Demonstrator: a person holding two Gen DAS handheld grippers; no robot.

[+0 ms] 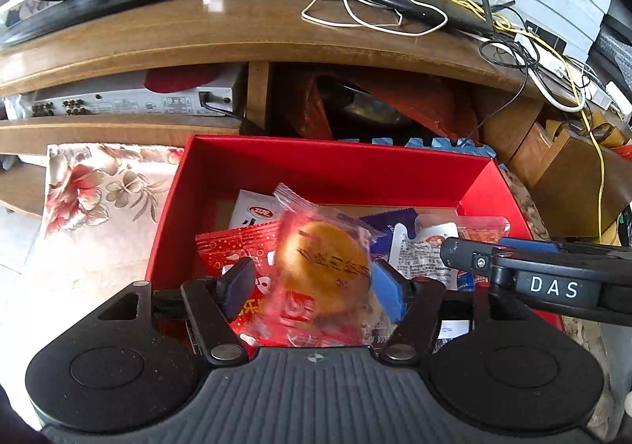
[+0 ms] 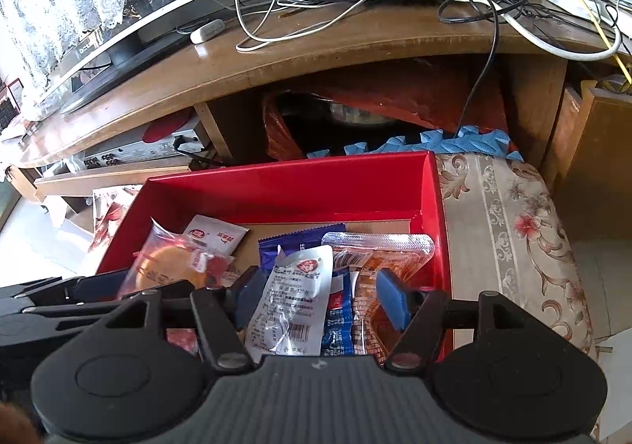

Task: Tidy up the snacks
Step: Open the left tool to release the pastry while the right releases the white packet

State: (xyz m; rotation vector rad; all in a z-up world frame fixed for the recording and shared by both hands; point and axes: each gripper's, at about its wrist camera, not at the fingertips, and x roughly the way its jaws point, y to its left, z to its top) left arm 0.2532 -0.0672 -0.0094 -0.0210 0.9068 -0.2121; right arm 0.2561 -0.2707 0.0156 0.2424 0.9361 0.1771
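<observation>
A red box stands on a floral cloth and holds several snack packets. My left gripper hangs over its near left part, jaws open around a round yellow pastry in a clear wrapper, with a gap at the left pad. Under the pastry lies a red packet. My right gripper is open over the box's right part, with a white printed packet, a blue packet and an orange packet lying between its pads. One right-gripper finger shows in the left wrist view.
Behind the box is a wooden TV stand with a black router, loose white and yellow cables and a TV base. A silver device sits on its lower shelf. The floral cloth extends left and right of the box.
</observation>
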